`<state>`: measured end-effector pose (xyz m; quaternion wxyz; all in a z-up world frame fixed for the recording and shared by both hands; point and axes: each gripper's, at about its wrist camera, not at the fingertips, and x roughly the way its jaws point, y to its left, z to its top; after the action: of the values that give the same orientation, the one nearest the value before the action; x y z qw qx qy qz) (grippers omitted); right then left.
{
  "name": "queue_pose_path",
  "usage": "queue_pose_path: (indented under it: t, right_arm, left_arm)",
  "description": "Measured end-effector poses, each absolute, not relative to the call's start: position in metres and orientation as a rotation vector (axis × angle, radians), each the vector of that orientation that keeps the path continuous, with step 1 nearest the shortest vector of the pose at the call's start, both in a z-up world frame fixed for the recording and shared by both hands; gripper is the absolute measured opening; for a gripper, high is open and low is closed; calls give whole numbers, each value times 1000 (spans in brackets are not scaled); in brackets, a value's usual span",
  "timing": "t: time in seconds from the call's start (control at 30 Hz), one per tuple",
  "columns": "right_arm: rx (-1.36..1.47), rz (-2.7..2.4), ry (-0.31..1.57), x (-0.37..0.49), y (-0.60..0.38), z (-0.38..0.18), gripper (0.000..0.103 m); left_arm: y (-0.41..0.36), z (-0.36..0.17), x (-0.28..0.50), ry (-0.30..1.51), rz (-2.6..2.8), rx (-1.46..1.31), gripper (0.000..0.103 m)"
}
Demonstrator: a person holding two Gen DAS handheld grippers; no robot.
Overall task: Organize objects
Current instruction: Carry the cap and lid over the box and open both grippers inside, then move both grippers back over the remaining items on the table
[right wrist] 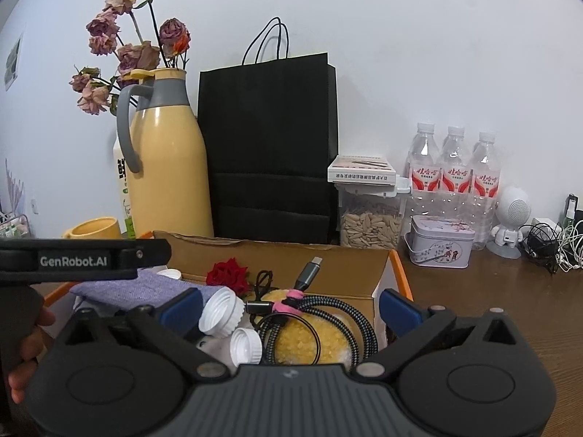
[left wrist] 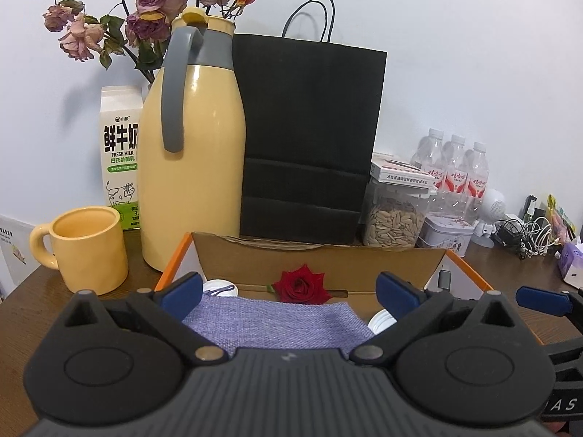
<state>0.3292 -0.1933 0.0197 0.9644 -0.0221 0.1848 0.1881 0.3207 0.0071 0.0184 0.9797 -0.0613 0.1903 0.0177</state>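
An open cardboard box (left wrist: 313,258) with orange edges sits in front of me on the wooden table. Inside lie a purple woven cloth (left wrist: 277,322), a red rose (left wrist: 301,284), white bottle caps (right wrist: 221,312), a braided cable (right wrist: 328,313) bundled with a pink tie and a yellow fluffy thing (right wrist: 302,342). My left gripper (left wrist: 291,293) stands open above the cloth, nothing between its blue pads. My right gripper (right wrist: 291,309) is open over the caps and cable, gripping nothing. The left gripper's body (right wrist: 73,260) shows at the left of the right wrist view, held by a hand (right wrist: 25,349).
Behind the box stand a yellow thermos jug (left wrist: 193,160), a yellow mug (left wrist: 87,249), a milk carton (left wrist: 120,153), dried roses (left wrist: 153,11), a black paper bag (left wrist: 306,138), a seed jar (left wrist: 395,215), a tin (right wrist: 441,242), three water bottles (right wrist: 453,174), a small white robot figure (right wrist: 510,218) and tangled cords (right wrist: 554,240).
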Motion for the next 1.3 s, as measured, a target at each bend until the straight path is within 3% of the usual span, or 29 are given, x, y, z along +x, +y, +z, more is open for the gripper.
queue_pose_path:
  t: [0.7, 1.3]
  right_arm:
    - [-82, 405, 328, 286, -187, 28, 103]
    - [-109, 388, 391, 225, -188, -2, 103]
  left_arm:
    - [8, 27, 270, 341, -4, -112, 103]
    - [20, 7, 217, 389, -13, -103, 103]
